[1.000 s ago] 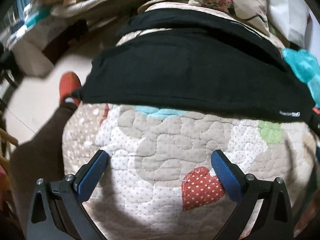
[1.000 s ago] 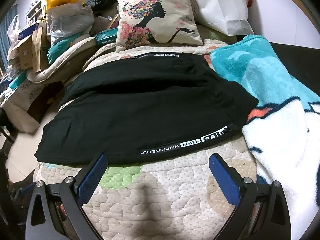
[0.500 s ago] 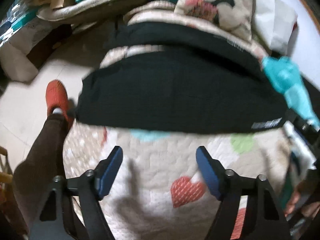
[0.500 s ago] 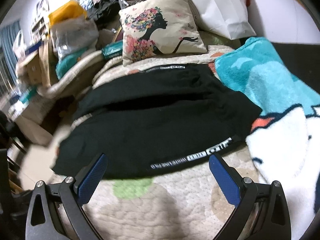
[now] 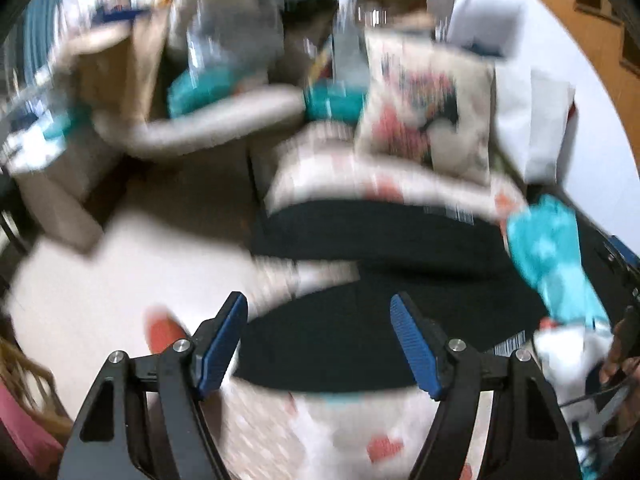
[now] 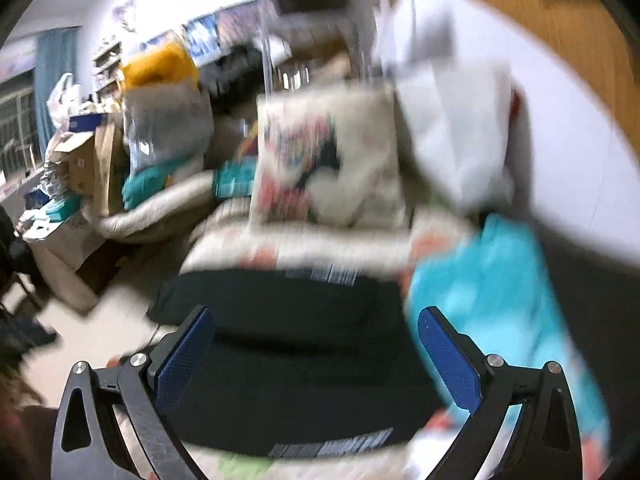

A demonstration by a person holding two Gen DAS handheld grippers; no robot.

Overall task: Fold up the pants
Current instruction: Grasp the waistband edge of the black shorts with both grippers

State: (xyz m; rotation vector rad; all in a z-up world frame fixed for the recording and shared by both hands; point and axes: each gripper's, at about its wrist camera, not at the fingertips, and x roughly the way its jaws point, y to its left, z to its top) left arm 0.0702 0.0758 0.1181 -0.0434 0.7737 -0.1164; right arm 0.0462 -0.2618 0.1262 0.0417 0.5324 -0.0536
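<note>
Black pants lying spread on the quilted bed, both tools hanging empty above them.

The bed (image 5: 320,432) is giving the pants (image 5: 380,320) a broad flat surface for folding; they are lying doubled across it, beside a teal blanket (image 6: 492,280). The left tool (image 5: 320,344) and right tool (image 6: 316,356) are each standing apart, gripping nothing, likely clearing the cloth between folds.
</note>
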